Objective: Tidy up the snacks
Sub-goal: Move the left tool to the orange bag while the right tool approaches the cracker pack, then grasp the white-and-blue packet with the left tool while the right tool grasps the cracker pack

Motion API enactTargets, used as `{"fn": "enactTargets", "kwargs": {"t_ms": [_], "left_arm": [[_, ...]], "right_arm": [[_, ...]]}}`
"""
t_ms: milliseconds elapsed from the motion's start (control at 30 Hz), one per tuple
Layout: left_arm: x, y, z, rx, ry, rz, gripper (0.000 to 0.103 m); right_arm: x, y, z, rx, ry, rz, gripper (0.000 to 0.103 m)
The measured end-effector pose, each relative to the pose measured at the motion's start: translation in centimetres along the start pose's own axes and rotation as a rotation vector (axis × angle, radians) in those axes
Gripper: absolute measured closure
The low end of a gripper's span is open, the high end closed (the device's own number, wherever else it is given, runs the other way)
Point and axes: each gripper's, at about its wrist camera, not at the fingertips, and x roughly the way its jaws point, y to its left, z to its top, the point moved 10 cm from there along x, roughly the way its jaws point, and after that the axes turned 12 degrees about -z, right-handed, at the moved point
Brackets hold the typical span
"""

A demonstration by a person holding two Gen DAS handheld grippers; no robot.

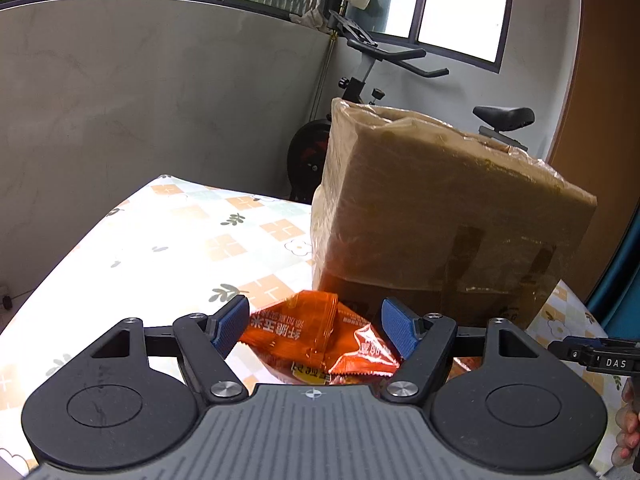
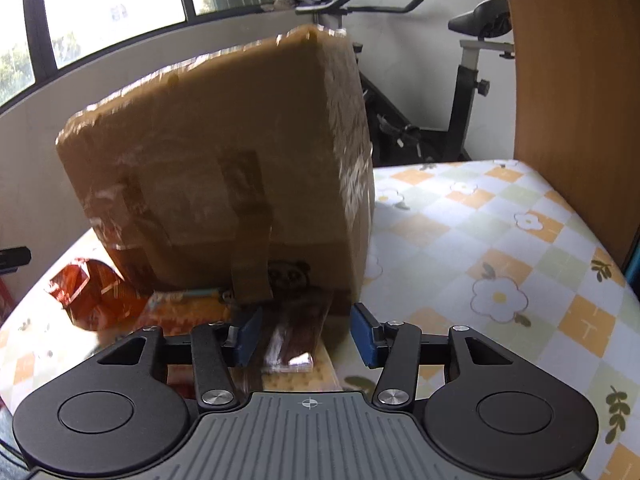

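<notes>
Orange snack packets (image 1: 304, 332) lie on the checked cloth in front of a tall cardboard box (image 1: 440, 216) wrapped in tape. My left gripper (image 1: 316, 326) is open and low over them, its blue pads (image 1: 230, 326) flanking the top packet without clearly pressing it. In the right wrist view my right gripper (image 2: 306, 334) is open around a dark brown clear-wrapped packet (image 2: 298, 328) at the foot of the cardboard box (image 2: 216, 168), with a gap on both sides. The orange packets (image 2: 92, 296) show at the left, and a flat orange packet (image 2: 188, 308) lies beside the brown one.
The table (image 1: 160, 248) carries a flower-and-check cloth, with bare room to the box's right (image 2: 500, 240). An exercise bike (image 2: 468, 80) stands behind, a wooden panel (image 2: 568, 80) at the right. The other gripper's tip (image 1: 592, 354) and a hand (image 1: 628, 428) show at the left view's right edge.
</notes>
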Motion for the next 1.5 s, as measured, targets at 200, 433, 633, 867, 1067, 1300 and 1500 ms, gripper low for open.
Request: {"fn": "enactTargets", "kwargs": {"t_ms": [200, 433, 633, 867, 1067, 1300, 1500], "left_arm": [[0.5, -0.4, -2.0, -0.018, 0.044, -0.012, 0.027], [0.6, -1.4, -3.5, -0.017, 0.064, -0.029, 0.027], [0.9, -1.7, -4.5, -0.02, 0.082, -0.039, 0.028], [1.6, -1.9, -4.9, -0.026, 0.091, -0.039, 0.028], [1.7, -2.0, -5.1, -0.029, 0.096, -0.039, 0.028], [1.8, -2.3, -5.6, -0.026, 0.108, -0.04, 0.028], [1.8, -1.9, -5.8, -0.038, 0.107, -0.032, 0.028]], "right_arm": [[1.7, 1.6, -2.3, -0.103, 0.067, -0.009, 0.056], [3.4, 2.9, -2.2, -0.198, 0.077, -0.004, 0.054], [3.9, 3.5, -2.6, -0.195, 0.092, -0.002, 0.053], [3.0, 2.1, -3.0, -0.157, 0.09, -0.021, 0.057], [3.0, 1.1, -3.1, -0.144, 0.11, -0.061, 0.057], [3.8, 2.3, -2.0, -0.221, 0.084, -0.095, 0.052], [2.4, 2.5, -0.7, -0.197, 0.023, -0.073, 0.049]]}}
